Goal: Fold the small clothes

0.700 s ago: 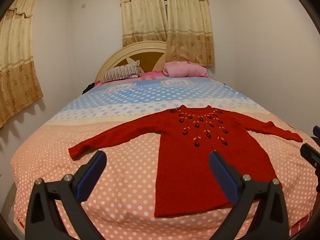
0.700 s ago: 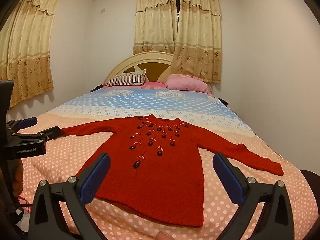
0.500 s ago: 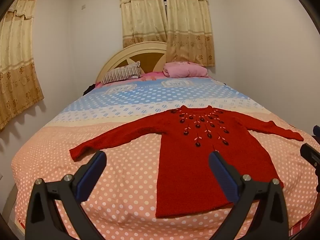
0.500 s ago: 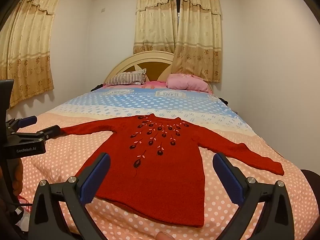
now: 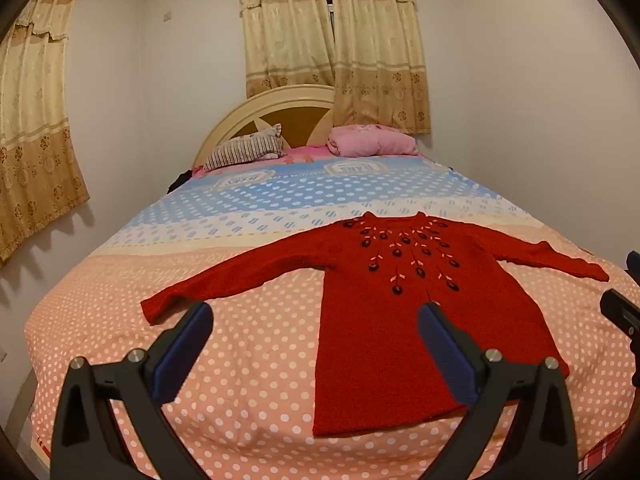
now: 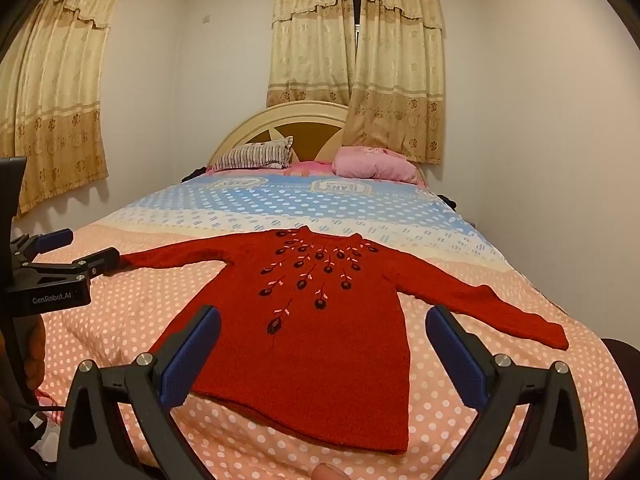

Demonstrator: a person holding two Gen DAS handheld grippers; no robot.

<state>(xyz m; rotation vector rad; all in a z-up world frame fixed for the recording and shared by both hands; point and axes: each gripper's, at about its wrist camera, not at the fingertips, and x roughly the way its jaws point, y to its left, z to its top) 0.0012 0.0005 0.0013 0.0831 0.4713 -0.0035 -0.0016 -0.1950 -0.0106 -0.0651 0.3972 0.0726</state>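
Observation:
A small red knitted sweater (image 5: 400,320) with dark embroidered flowers lies flat, face up, on the bed, both sleeves spread out; it also shows in the right wrist view (image 6: 320,340). My left gripper (image 5: 316,344) is open and empty, held above the bed near the hem, its right finger over the sweater's body and its left finger near the left sleeve cuff (image 5: 156,308). My right gripper (image 6: 324,348) is open and empty, hovering over the lower body of the sweater. The left gripper also appears at the left edge of the right wrist view (image 6: 60,268).
The bed (image 5: 260,360) has a pink polka-dot and blue cover. A striped pillow (image 5: 244,148) and a pink pillow (image 5: 372,142) lie by the headboard (image 5: 264,112). Walls stand close on both sides, with curtains (image 5: 332,40) behind.
The left wrist view has shifted slightly, so the sweater sits a bit further right and nearer. Both grippers stay open; the sweater has not moved.

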